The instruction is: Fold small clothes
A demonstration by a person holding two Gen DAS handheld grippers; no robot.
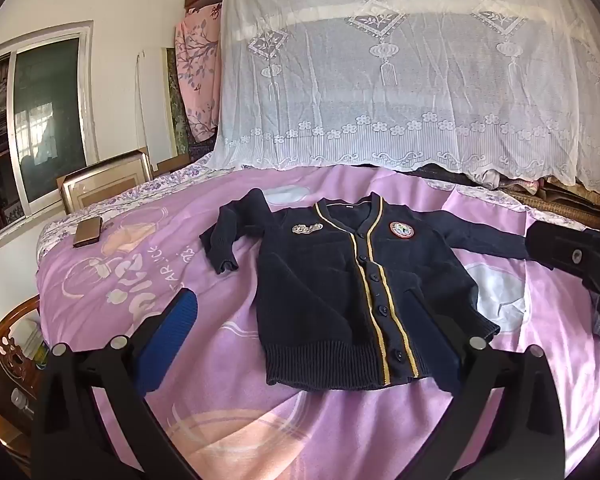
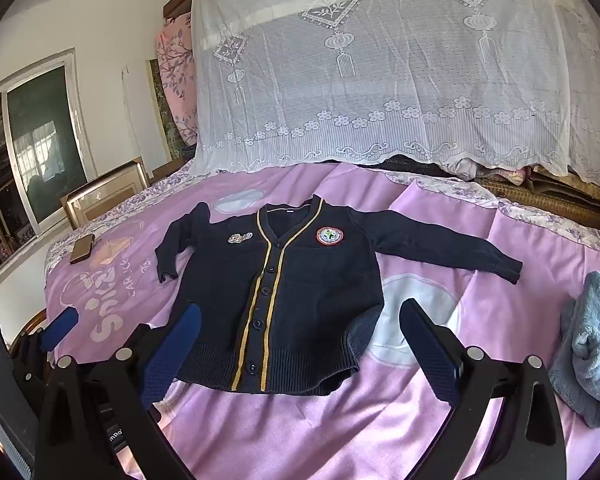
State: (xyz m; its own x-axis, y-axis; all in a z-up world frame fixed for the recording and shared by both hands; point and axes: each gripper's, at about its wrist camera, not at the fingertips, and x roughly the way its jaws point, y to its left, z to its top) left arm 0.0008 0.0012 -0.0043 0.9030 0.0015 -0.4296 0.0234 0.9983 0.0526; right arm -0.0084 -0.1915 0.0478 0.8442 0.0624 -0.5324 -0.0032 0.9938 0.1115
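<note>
We hold both tools, left [image 1: 300,344] and right [image 2: 300,344], spread wide and empty above a buttoned navy cardigan [image 1: 352,296] lying flat on the bed [image 1: 180,280].

left gripper [image 1: 300,344]: black angular linkage arms, round silver pivot pins, blue ribbed pads
right gripper [image 2: 300,344]: same black frame, silver pins, dark blue textured pads [image 2: 172,354]
marking: partial white lettering on lower left arm, unreadable
</note>
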